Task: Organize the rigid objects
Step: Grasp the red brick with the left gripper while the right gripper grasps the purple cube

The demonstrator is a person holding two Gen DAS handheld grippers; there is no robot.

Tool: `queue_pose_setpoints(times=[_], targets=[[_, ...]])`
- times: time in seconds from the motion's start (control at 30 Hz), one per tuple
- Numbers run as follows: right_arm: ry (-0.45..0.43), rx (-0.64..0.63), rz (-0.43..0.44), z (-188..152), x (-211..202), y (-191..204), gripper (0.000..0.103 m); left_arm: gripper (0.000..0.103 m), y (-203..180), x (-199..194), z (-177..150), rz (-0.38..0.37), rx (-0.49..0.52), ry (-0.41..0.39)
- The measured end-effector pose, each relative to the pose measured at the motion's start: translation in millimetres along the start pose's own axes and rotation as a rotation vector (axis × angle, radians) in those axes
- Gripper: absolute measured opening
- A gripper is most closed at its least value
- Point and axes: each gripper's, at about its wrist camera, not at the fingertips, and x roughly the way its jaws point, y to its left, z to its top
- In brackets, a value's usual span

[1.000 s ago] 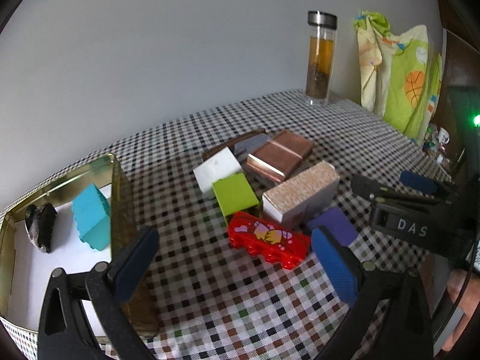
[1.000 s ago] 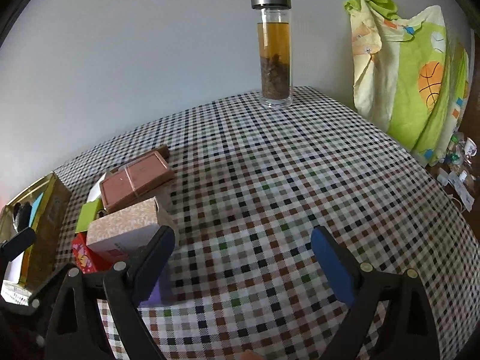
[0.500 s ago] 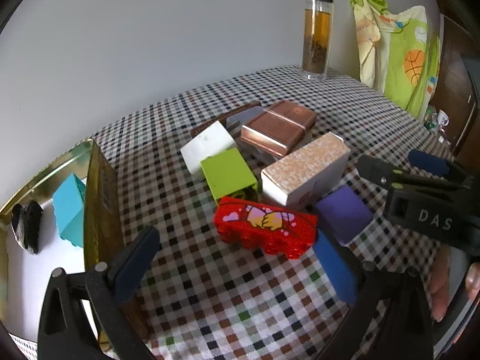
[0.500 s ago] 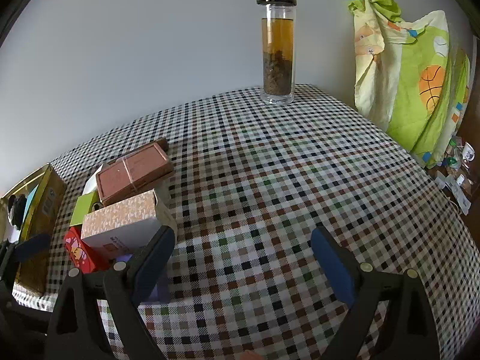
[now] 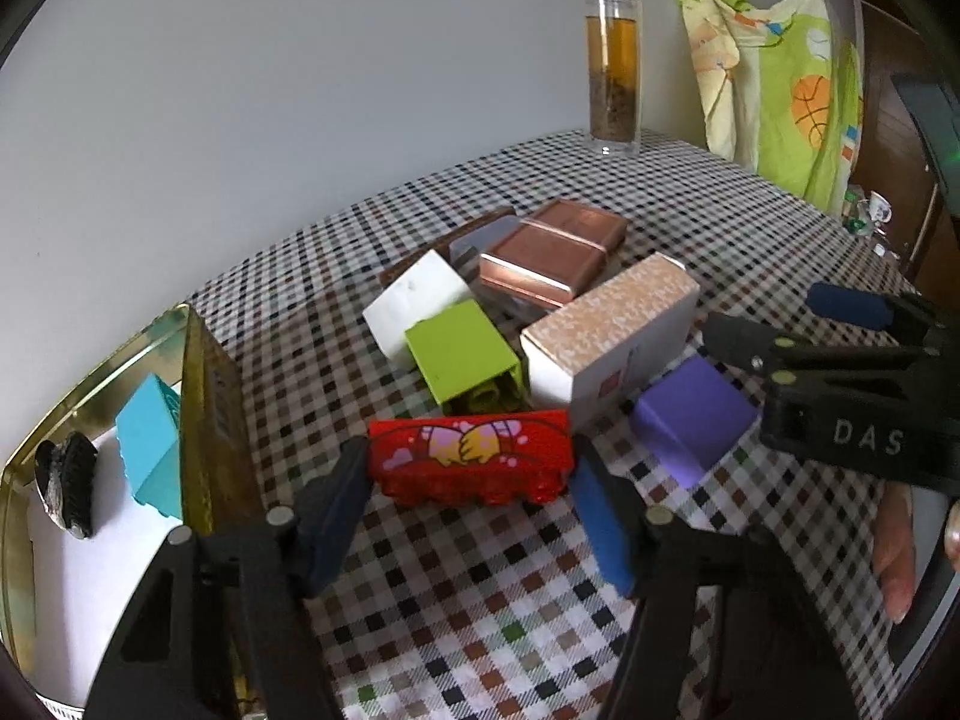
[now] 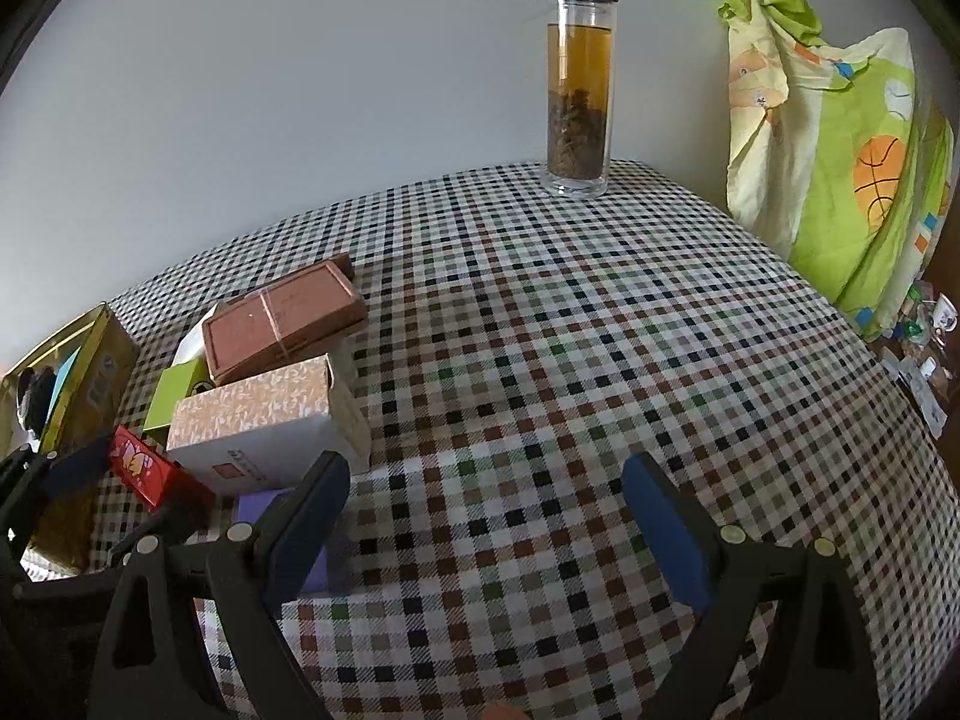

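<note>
A red toy brick with a cartoon print lies on the checked tablecloth, and my left gripper is shut on its two ends. Behind it sit a green block, a white block, a patterned carton, a copper box and a purple block. A gold tin at the left holds a teal block and a dark object. My right gripper is open and empty beside the purple block; it also shows in the left wrist view.
A glass tea bottle stands at the table's far edge. A green patterned cloth hangs at the right, past the table edge. Bare checked cloth lies ahead of the right gripper.
My left gripper moved forward over the red brick and closed on its ends. The right gripper shifted only slightly and stays open.
</note>
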Motion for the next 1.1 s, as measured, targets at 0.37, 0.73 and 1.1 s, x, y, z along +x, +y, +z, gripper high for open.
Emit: queue_pose_setpoints(times=[0.37, 0.73, 1.1], targets=[[0.007, -0.058, 0.064, -3.7, -1.9, 16.8, 0.094, 0.065, 21.6, 2.1, -2.6, 0.099, 0.000, -0.008], [0.016, -0.088, 0.119, -6.6, -3.9, 25.9, 0.094, 0.065, 21.8, -2.8, -6.5, 0.068, 0.009, -0.015], [0.054, -0.181, 0.117, -12.8, -2.3, 42.7, 0.094, 0.065, 17.0, -9.6, -13.0, 0.092, 0.051, -0.035]])
